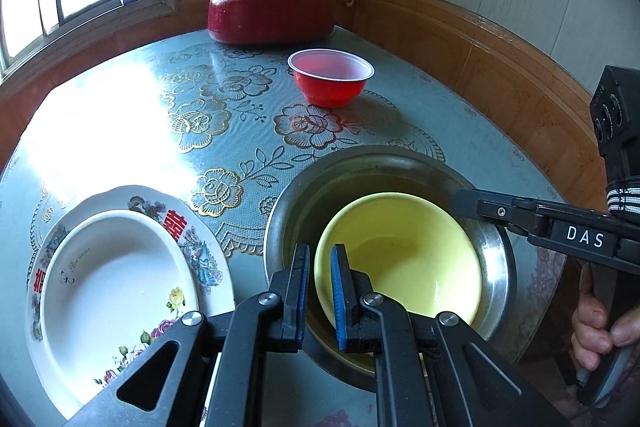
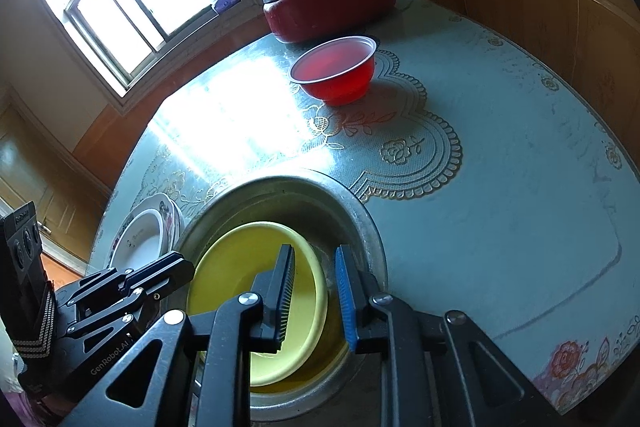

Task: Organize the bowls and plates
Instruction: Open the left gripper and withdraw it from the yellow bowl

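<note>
A yellow bowl [image 1: 400,247] [image 2: 232,267] lies tilted inside a wide steel basin [image 1: 500,255] [image 2: 360,219]. My left gripper [image 1: 320,255] is shut on the bowl's left rim, which shows between its pads. My right gripper [image 2: 314,251] straddles the bowl's right rim with one finger inside and one outside. Its pads stand clear of the rim. From the left wrist view the right gripper [image 1: 460,201] reaches in over the basin's right side. A white deep plate [image 1: 108,287] [image 2: 144,239] rests on a flowered plate [image 1: 192,239] to the left. A red plastic bowl [image 1: 330,83] [image 2: 336,75] stands farther back.
A red lidded pot [image 1: 272,15] [image 2: 332,3] sits at the table's far edge near the wall. The round table [image 2: 500,187] carries a blue-grey flowered cloth. A window glares at the left. A person's hand [image 1: 596,331] grips the right tool's handle.
</note>
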The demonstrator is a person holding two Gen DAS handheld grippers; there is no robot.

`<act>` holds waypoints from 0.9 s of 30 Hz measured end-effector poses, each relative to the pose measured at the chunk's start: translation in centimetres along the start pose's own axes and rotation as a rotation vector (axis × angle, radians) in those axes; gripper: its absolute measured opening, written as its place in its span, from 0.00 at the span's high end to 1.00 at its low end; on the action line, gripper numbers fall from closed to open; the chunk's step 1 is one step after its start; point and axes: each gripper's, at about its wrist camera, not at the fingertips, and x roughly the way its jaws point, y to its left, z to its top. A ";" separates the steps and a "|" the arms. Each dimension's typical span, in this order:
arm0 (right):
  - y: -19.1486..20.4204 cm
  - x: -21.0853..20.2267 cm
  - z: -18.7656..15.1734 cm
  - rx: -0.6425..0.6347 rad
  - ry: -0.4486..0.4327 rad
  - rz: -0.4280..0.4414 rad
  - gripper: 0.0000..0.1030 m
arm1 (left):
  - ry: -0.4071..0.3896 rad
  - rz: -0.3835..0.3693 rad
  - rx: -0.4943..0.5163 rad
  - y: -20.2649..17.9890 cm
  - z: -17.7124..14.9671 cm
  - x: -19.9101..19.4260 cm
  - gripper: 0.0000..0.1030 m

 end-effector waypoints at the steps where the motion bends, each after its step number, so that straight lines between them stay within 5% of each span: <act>1: 0.0 0.0 0.1 0.000 -0.001 0.002 0.80 | -0.003 0.002 -0.001 0.0 0.1 -0.1 0.89; 27: -4.3 0.5 4.6 0.052 0.015 0.053 0.78 | -0.008 0.008 0.000 -1.5 3.6 2.4 0.89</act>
